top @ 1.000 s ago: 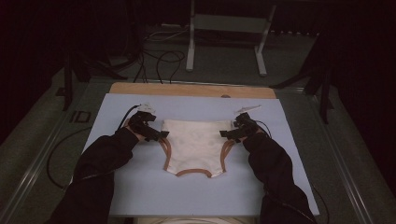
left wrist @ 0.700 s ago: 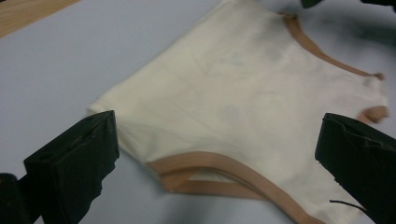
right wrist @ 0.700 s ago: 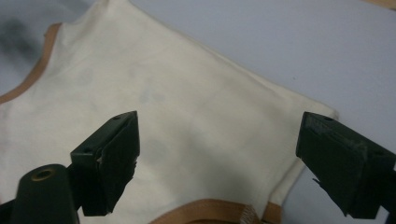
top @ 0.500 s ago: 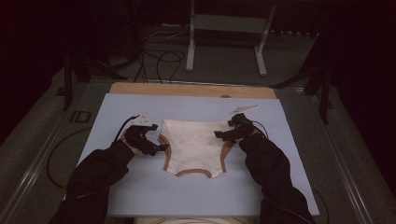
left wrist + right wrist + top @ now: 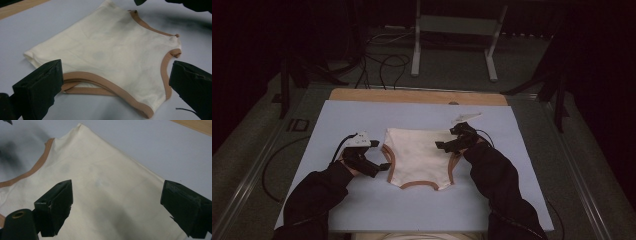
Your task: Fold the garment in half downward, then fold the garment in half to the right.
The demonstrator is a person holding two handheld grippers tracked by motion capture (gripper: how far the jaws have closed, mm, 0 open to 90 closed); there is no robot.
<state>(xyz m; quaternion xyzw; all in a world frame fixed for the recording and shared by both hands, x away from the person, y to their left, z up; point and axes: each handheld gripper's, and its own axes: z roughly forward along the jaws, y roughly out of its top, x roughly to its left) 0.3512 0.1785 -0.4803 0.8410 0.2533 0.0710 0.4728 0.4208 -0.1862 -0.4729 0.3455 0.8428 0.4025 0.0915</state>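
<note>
A cream garment [image 5: 417, 155] with tan trim lies flat on the pale blue mat [image 5: 412, 212]. My left gripper [image 5: 374, 157] stands open just off the garment's left edge; in the left gripper view its jaws [image 5: 116, 67] straddle the tan leg opening, above the cloth [image 5: 107, 47]. My right gripper [image 5: 447, 140] is open over the garment's right side. In the right gripper view the jaws [image 5: 116, 186] hang wide apart above plain cream cloth [image 5: 105, 177], holding nothing.
A wooden strip [image 5: 417, 96] borders the mat's far edge. Beyond the table stand a metal frame [image 5: 452, 45] and loose cables [image 5: 382, 60] on the floor. Bare mat lies all round the garment.
My left gripper has drawn back towards me and to the left, off the garment's upper left corner. The right gripper has shifted a little leftward over the cloth.
</note>
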